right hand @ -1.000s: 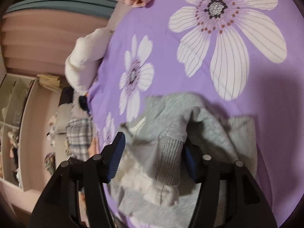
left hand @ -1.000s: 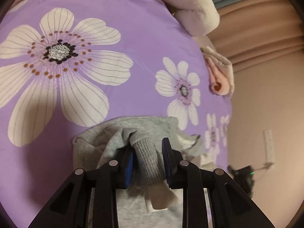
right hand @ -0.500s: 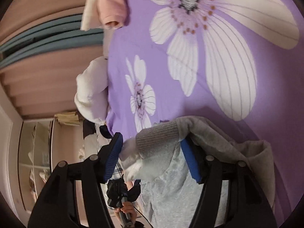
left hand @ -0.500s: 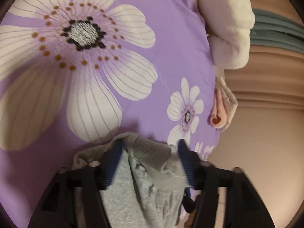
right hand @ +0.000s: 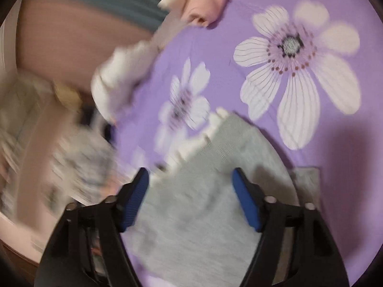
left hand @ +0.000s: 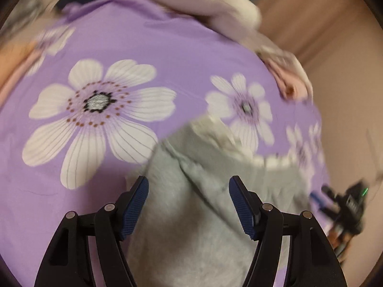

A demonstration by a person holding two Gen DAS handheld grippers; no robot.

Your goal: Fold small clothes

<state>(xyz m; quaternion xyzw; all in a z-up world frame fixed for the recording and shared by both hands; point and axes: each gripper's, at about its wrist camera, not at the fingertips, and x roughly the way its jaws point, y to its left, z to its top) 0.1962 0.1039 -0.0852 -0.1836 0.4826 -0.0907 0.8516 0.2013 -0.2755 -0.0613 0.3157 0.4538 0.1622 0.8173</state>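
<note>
A purple bedsheet printed with large white flowers (left hand: 115,47) covers the bed ahead of both tools. At its far edge, ahead and to the right of the left tool, lies a rolled pale pink cloth (left hand: 290,81), with a fluffy cream-white garment (left hand: 215,2) farther off beside it. The right tool's view shows the same pink roll (right hand: 205,2) ahead at the top, the cream-white garment (right hand: 122,81) to the left, and a blurred checked fabric (right hand: 81,162) lower left.
</note>
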